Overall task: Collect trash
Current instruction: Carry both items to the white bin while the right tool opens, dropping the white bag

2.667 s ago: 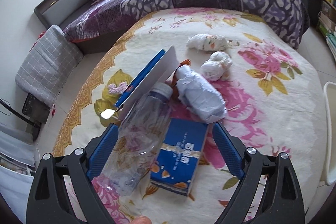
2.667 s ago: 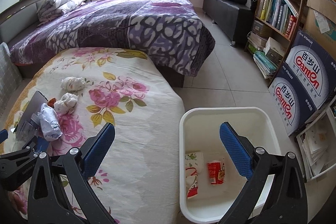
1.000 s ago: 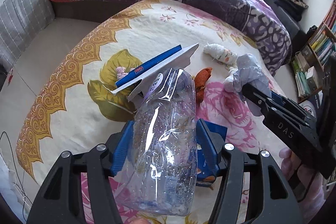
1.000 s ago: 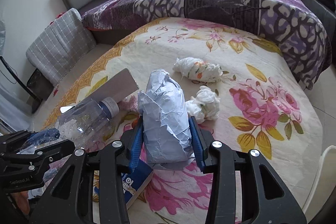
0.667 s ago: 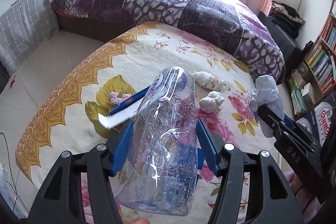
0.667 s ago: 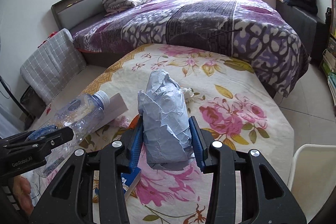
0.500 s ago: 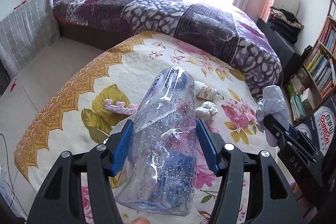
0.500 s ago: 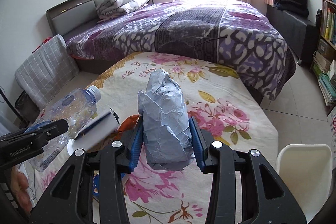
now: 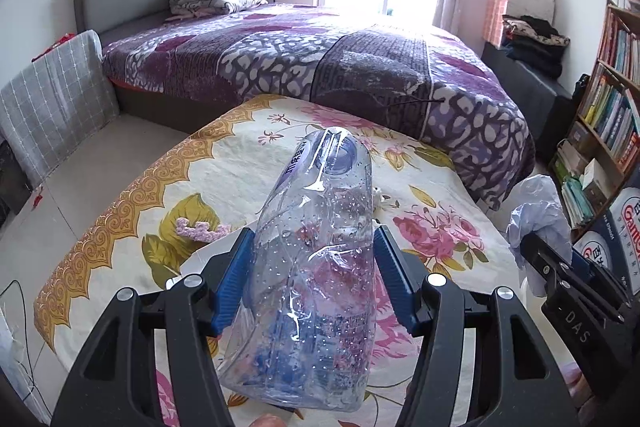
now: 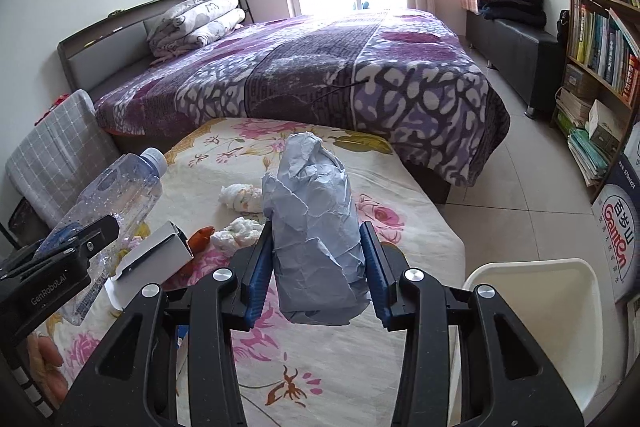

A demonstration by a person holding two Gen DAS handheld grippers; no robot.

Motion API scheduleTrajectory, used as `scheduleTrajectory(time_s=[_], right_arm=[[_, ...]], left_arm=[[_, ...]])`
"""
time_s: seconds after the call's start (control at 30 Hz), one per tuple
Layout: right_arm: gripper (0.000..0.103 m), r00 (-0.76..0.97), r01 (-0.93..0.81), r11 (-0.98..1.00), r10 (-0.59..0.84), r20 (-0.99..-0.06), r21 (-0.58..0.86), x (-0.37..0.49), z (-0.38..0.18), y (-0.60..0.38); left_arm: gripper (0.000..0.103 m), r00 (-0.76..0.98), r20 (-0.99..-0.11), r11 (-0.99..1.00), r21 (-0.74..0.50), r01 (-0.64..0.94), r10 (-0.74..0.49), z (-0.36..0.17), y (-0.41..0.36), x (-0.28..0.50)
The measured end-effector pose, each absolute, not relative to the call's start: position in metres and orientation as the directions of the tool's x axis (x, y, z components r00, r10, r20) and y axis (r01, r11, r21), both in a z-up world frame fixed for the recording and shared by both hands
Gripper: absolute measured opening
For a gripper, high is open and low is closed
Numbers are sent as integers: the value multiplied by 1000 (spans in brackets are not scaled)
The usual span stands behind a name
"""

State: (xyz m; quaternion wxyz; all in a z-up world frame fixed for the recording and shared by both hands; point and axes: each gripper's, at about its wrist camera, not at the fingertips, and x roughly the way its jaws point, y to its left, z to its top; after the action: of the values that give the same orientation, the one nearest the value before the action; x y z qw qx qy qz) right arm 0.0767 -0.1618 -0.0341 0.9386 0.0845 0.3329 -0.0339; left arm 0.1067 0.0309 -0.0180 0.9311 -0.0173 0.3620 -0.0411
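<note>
The left hand-held gripper clamps a clear plastic bottle between its blue pads, cap pointing away, lifted above the floral sheet. The right hand-held gripper grips a crumpled grey paper wad. Below and beyond it lie two tissue balls, a white carton and what may be an orange wrapper; a white bin stands to its right

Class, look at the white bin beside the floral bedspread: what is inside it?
Only the white bin's bare inner wall shows; its floor is hidden by the rim and frame edge, so its contents cannot be told.
</note>
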Motion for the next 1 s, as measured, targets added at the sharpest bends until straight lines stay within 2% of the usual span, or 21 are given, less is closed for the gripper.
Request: scheduleTrajectory(time_s=[0.57, 1.0], right_arm=[[40, 765, 219, 968, -93, -637, 121, 50, -32, -211], [41, 707, 393, 910, -206, -677, 133, 27, -38, -274]], left_arm=[[60, 734, -664, 986, -38, 160, -144, -18, -26, 96], [60, 713, -665, 963, -42, 264, -225, -21, -78, 81]])
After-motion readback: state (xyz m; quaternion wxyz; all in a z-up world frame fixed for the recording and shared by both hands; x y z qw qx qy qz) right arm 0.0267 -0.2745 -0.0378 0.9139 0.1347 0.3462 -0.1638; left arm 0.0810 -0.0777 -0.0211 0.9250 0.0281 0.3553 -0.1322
